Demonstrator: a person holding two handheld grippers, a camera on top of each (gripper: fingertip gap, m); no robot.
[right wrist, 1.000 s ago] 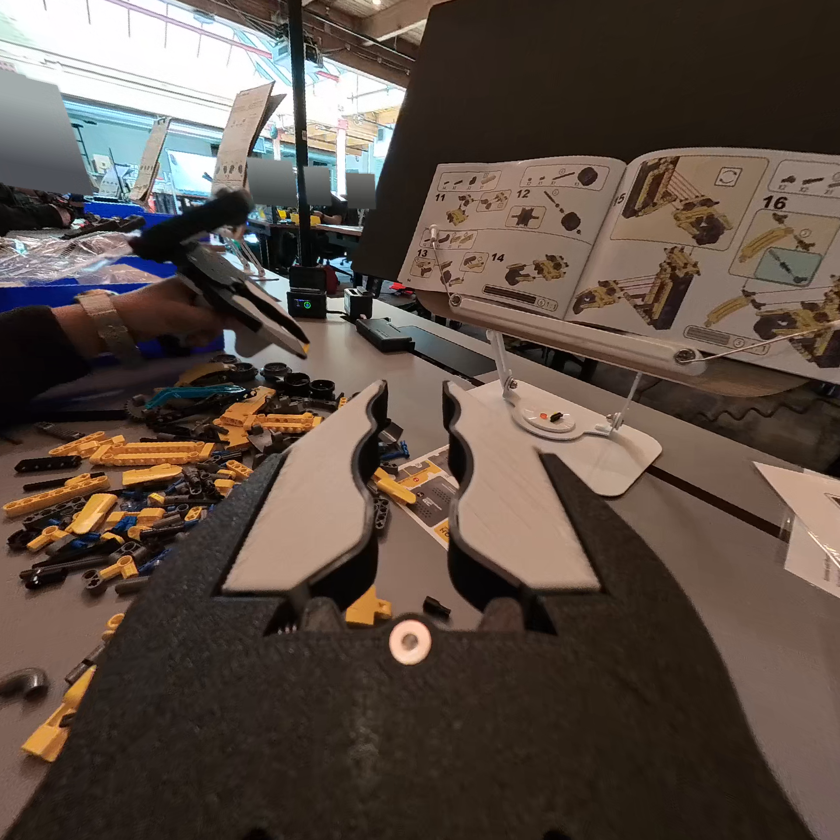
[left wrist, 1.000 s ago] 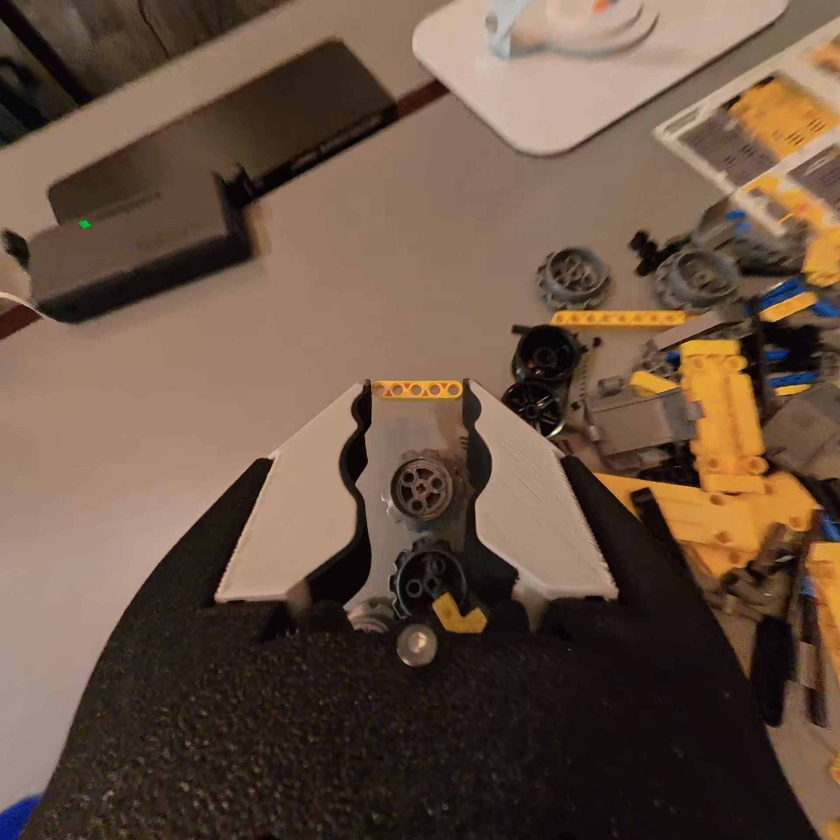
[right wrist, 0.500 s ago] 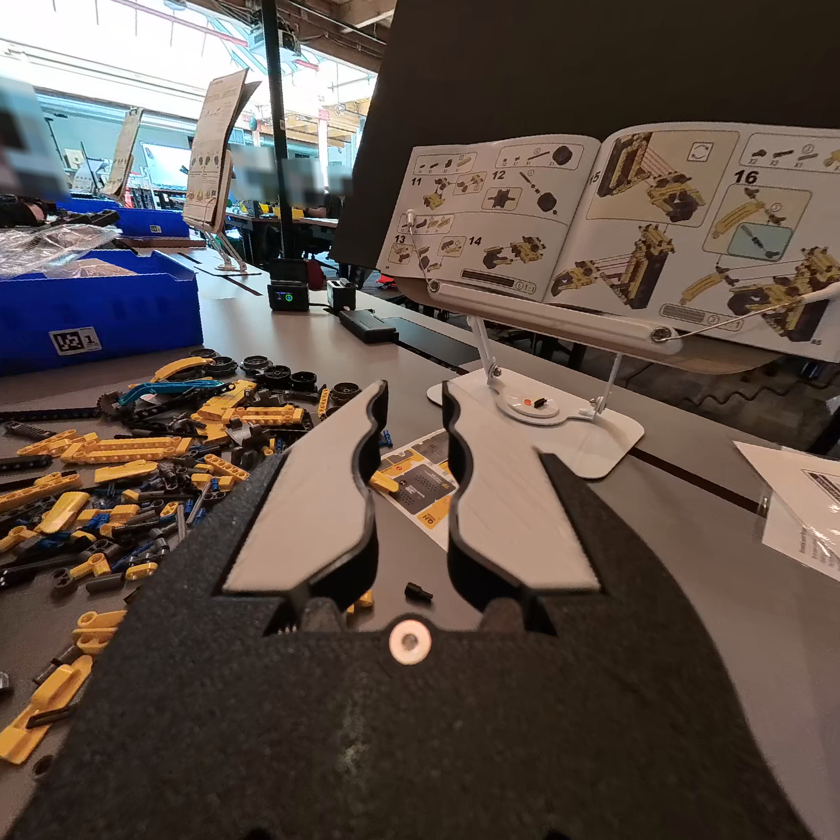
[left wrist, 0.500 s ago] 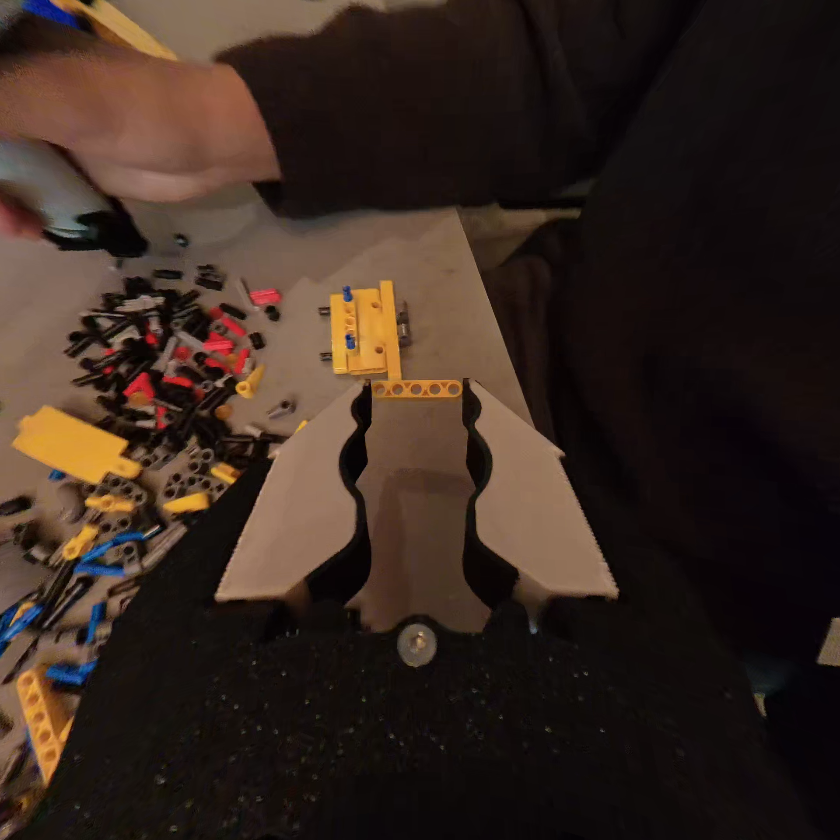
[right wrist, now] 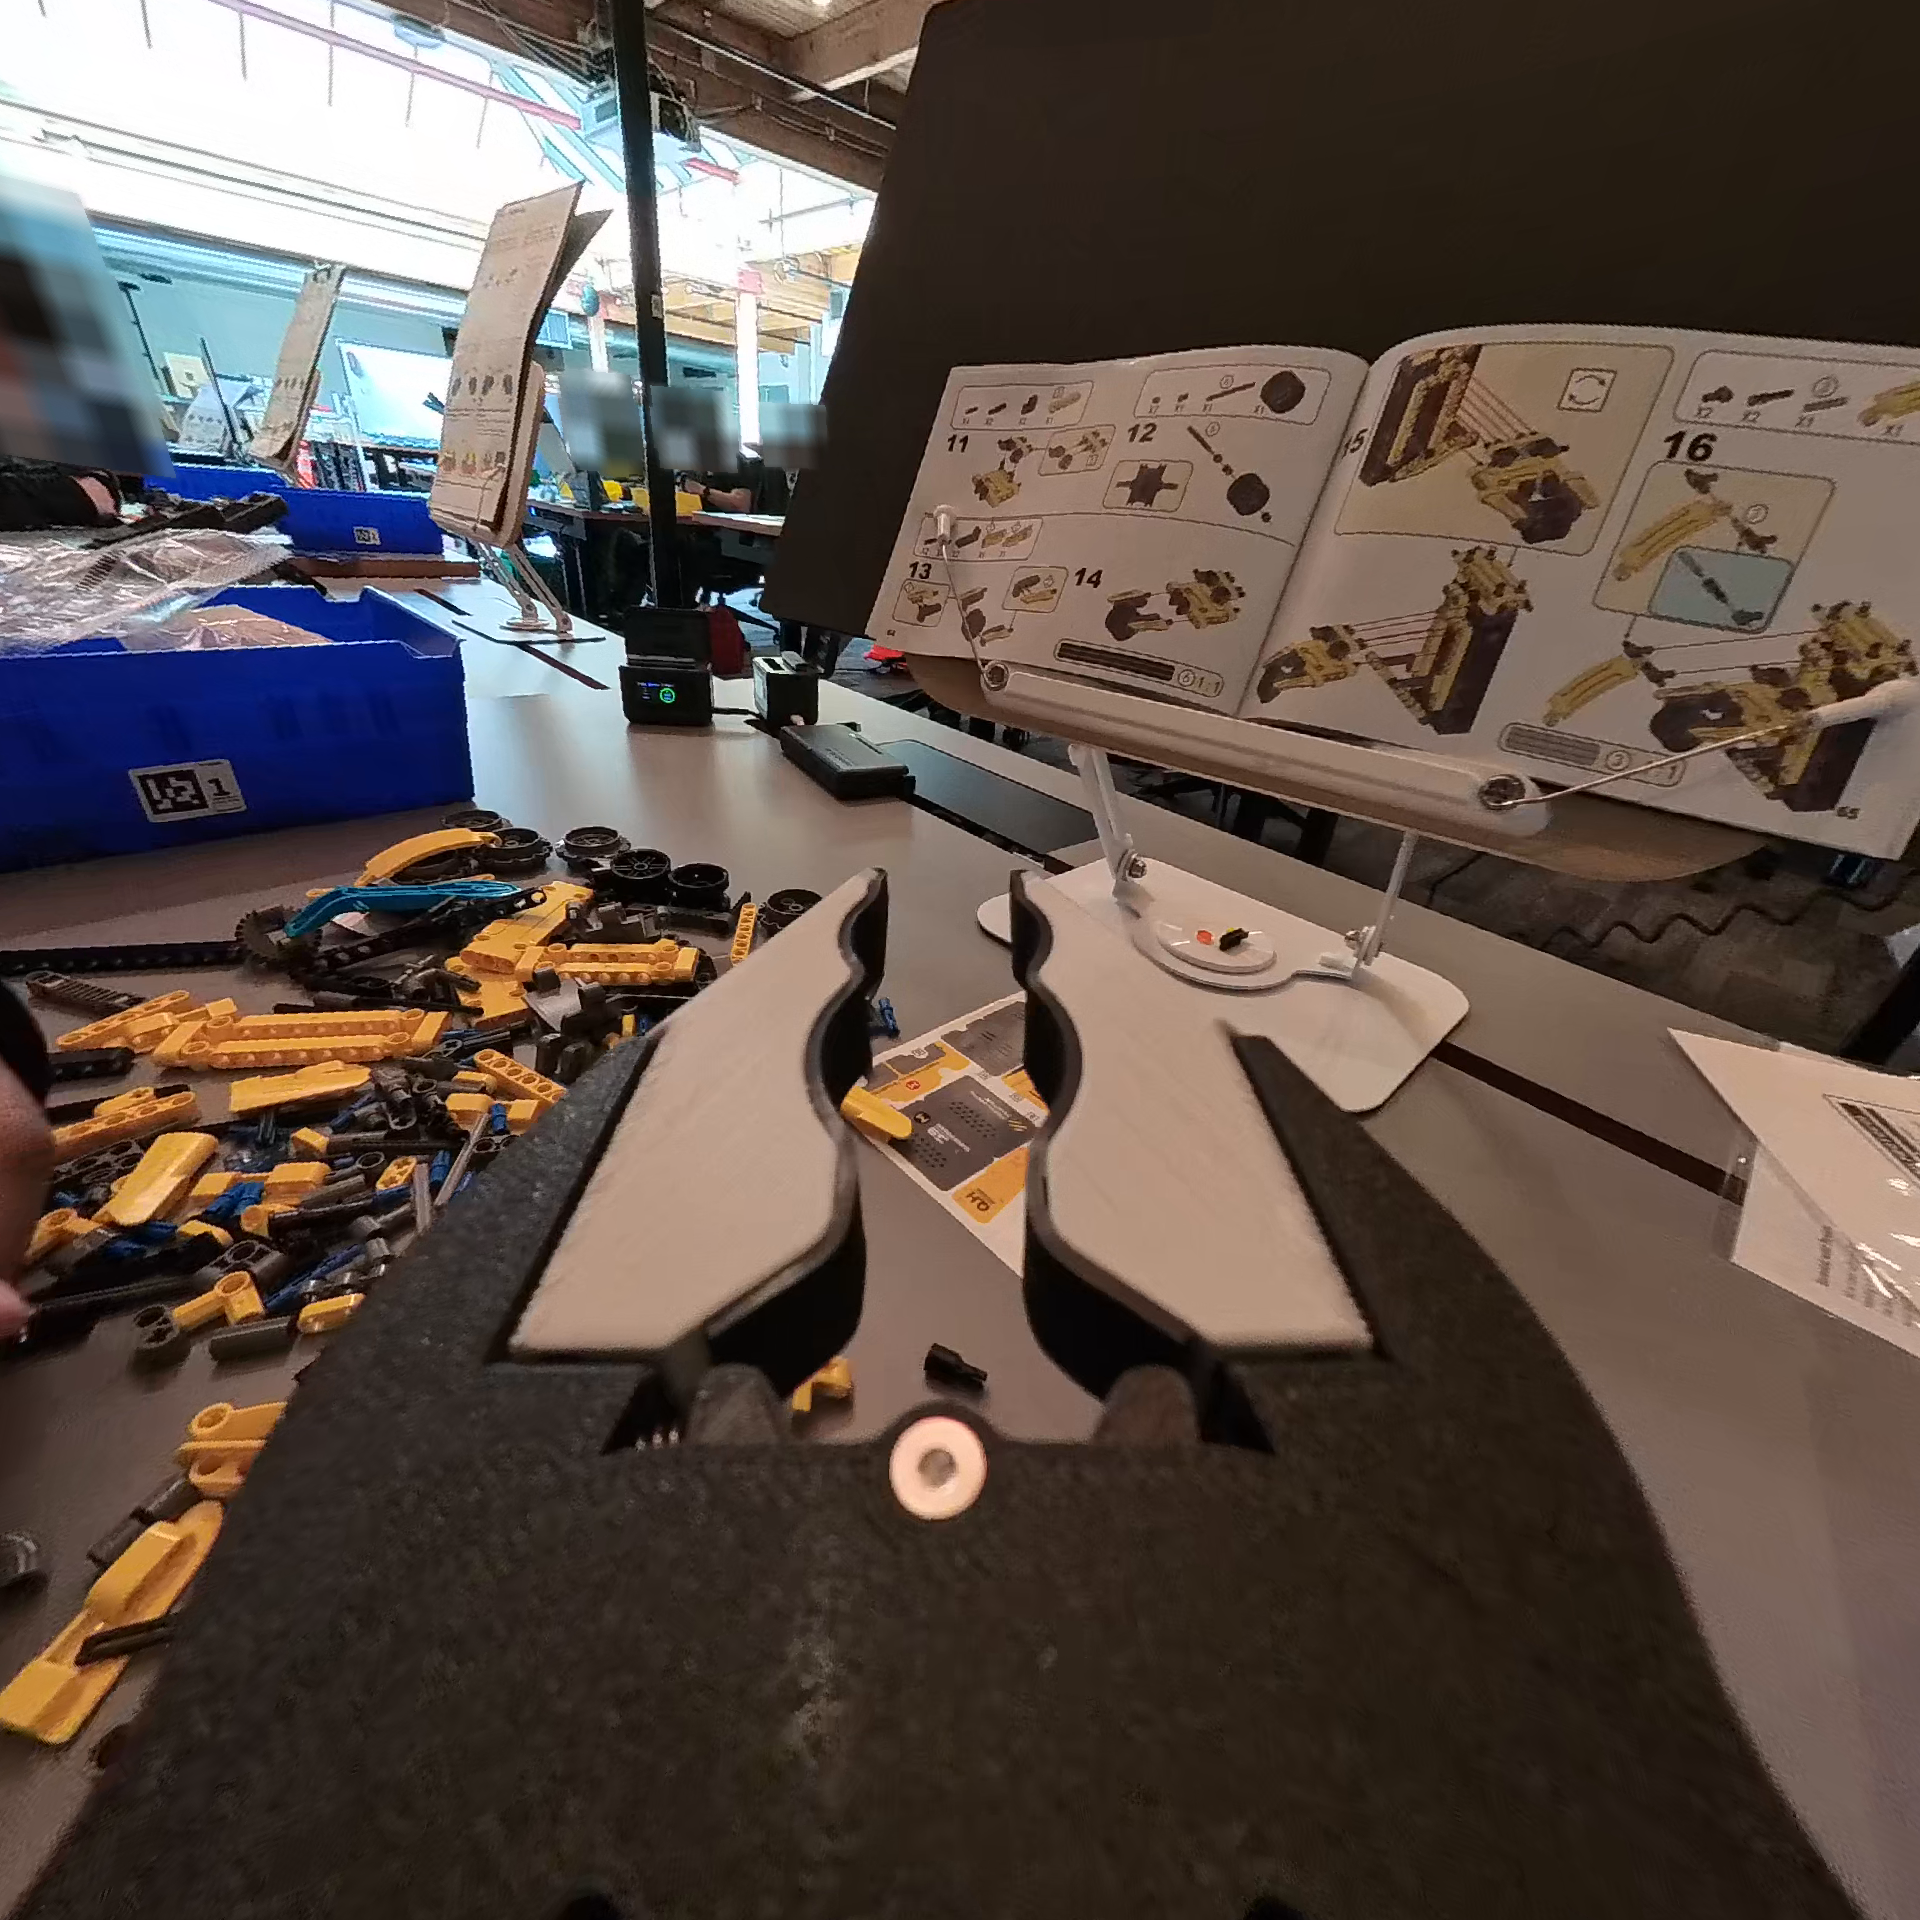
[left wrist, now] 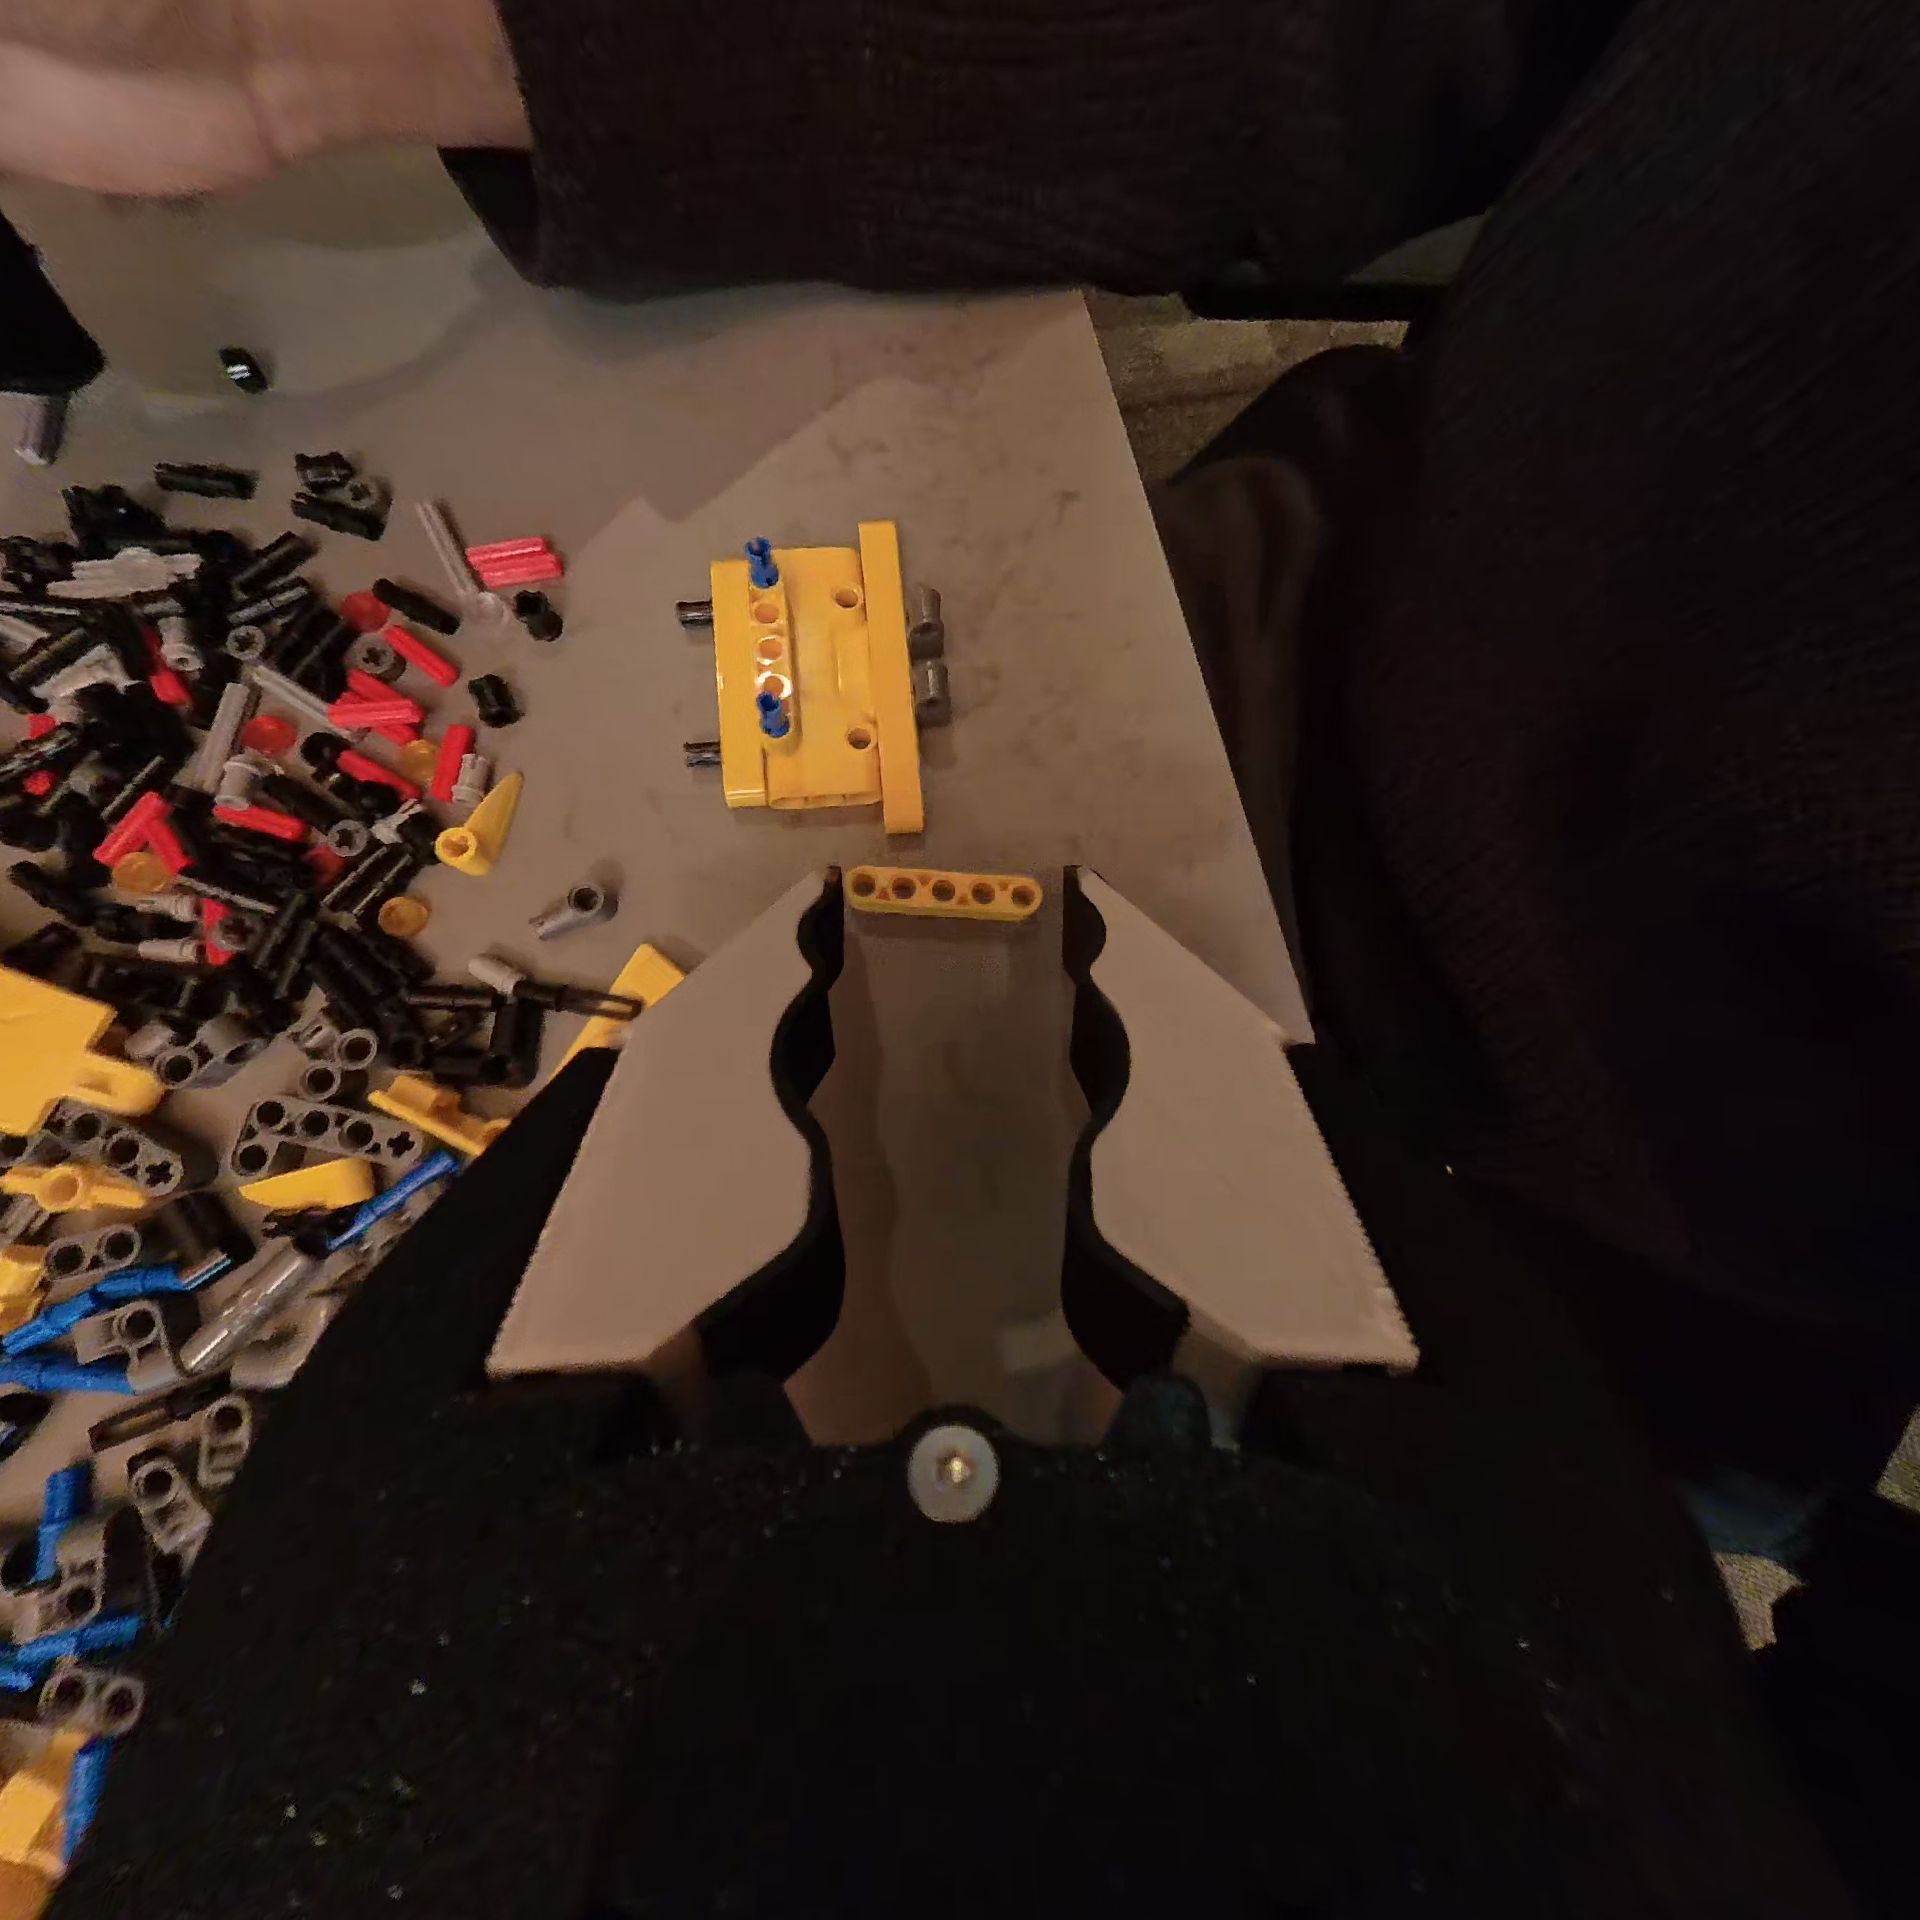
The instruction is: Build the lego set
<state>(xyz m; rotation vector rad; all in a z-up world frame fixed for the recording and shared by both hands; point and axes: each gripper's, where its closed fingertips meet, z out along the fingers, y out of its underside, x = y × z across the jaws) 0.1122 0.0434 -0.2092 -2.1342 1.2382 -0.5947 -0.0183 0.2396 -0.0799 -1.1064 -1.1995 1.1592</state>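
My left gripper (left wrist: pixel 943 894) is shut on a short yellow beam with holes (left wrist: pixel 941 891), held crosswise between its fingertips above the grey table (left wrist: pixel 987 499). Just beyond it lies a small yellow assembly (left wrist: pixel 821 675) with blue and black pins. My right gripper (right wrist: pixel 948 904) is open and empty, held above the table (right wrist: pixel 1558 1299) and pointing toward an open instruction booklet (right wrist: pixel 1403 561) on a white stand (right wrist: pixel 1299 977).
A pile of black, red, grey and yellow small parts (left wrist: pixel 239 790) lies left of the assembly. A person's hand (left wrist: pixel 208 83) and dark sleeve (left wrist: pixel 935 135) cross the top. In the right wrist view: yellow beams (right wrist: pixel 312 1039), a blue bin (right wrist: pixel 229 717), a paper sheet (right wrist: pixel 1829 1174). Spacing between my two grippers at the tips: around 25 cm.
My left gripper swung with the yellow beam from the wheels and larger yellow parts to the near table edge, above the small yellow assembly, then closed in on it. The right gripper shifted slightly.
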